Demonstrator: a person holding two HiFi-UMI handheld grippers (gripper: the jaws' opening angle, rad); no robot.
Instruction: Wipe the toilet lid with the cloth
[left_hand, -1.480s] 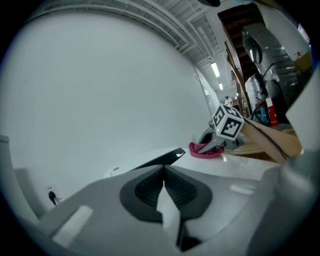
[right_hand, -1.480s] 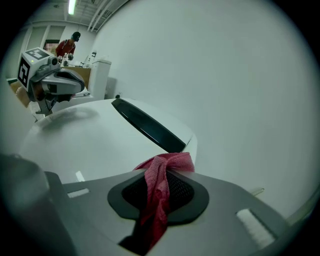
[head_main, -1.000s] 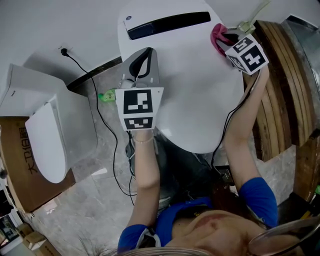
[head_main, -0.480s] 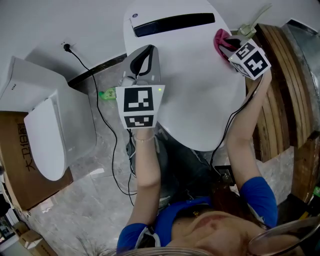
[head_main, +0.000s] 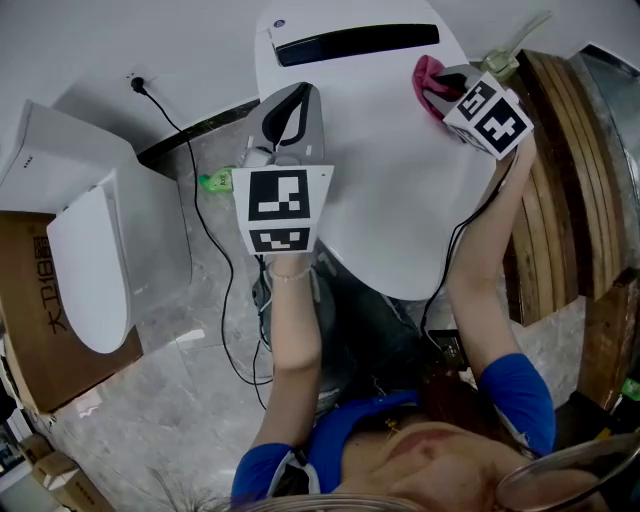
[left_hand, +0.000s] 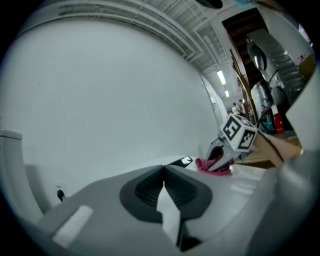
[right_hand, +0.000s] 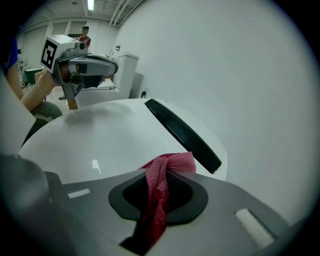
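- Jaws of the right gripper (right_hand: 161, 192) are closed down on a red cloth (right_hand: 169, 162), which is pinched between the dark pads and bunches out past the tips.
- In the head view this gripper is held at the far right of the toilet lid (head_main: 400, 200), close to the dark strip (head_main: 355, 42) at the back, with the cloth bunch laid against the white surface.
- The left gripper (left_hand: 163, 172) is seen with its jaws brought together and nothing between them; it is held at the lid's left edge, and whether it touches the lid cannot be told.
- The step in hand is judged to be a wiping pass along the back right part of the lid.
- For a good pass, the grip should be kept firm so that the cloth is not dragged out, and the gripper should be tilted so that fabric, not the hard tips, meets the lid.
- Even, overlapping strokes are advised, taken from the back toward the front rim, since most of the lid lies nearer the person.
- The slope toward the right rim should be followed, or contact may be lost there.
- The cloth looks thin, loosely woven and twisted into a narrow rope, so only a small patch is likely covered per stroke.
- The lid is seen as smooth, glossy and white, broad and gently domed, with no marks that can be made out.
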